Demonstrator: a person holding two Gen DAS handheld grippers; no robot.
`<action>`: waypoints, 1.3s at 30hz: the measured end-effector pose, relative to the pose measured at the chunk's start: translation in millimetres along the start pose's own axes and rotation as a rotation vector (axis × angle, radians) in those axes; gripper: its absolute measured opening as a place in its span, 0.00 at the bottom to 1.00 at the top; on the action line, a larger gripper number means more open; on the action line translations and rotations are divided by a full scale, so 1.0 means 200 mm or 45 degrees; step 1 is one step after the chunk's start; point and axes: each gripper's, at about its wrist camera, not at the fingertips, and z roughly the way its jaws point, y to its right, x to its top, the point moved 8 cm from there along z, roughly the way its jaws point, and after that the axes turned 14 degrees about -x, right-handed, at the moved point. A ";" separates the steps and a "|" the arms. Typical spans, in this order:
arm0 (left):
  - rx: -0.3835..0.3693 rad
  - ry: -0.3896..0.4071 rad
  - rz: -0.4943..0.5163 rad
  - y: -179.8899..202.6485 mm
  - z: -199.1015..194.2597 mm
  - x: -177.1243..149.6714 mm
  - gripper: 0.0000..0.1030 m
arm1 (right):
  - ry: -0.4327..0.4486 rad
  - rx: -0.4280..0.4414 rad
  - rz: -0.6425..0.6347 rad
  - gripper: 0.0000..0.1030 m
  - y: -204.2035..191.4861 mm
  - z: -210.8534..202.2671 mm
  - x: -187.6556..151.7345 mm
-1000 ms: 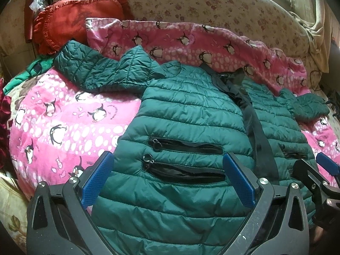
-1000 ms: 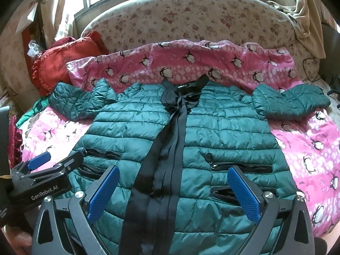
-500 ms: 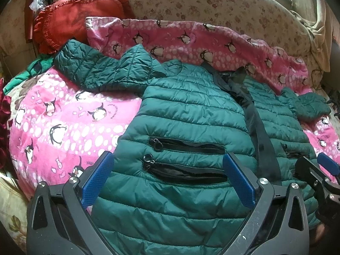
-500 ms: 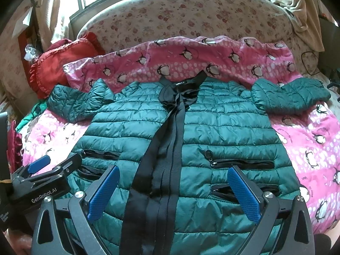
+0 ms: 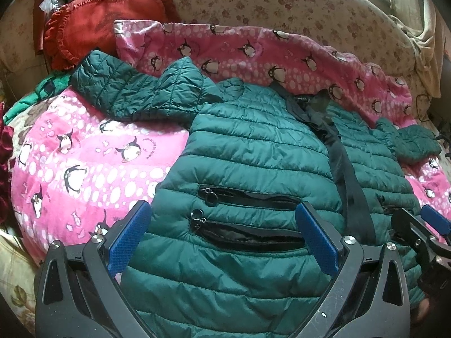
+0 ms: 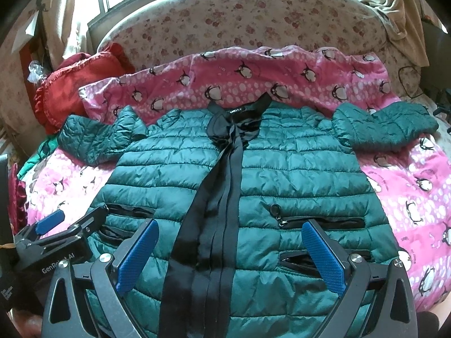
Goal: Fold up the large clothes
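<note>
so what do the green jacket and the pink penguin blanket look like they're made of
Green jacket: likely thin nylon or polyester shell, slightly glossy, stitched into puffy padded rows. Pink penguin blanket: looks like soft matte fleece, with a fuzzy printed surface; exact fibre unclear.

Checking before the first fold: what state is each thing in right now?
Green puffer jacket: spread flat, front up, unfolded.
Front zipper: closed.
Left sleeve: bent, lying outward.
Right sleeve: lying outward.
Pocket zippers: partly open.
Left claw: open, empty.
Right claw: open, empty.
</note>
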 end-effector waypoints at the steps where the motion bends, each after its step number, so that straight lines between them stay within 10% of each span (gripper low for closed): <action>1: 0.001 0.001 0.002 0.00 0.00 0.00 0.99 | -0.001 -0.009 -0.010 0.98 0.00 0.01 0.00; 39: 0.040 -0.020 0.016 0.02 0.14 0.08 0.99 | -0.057 -0.024 -0.006 0.98 -0.03 0.15 0.06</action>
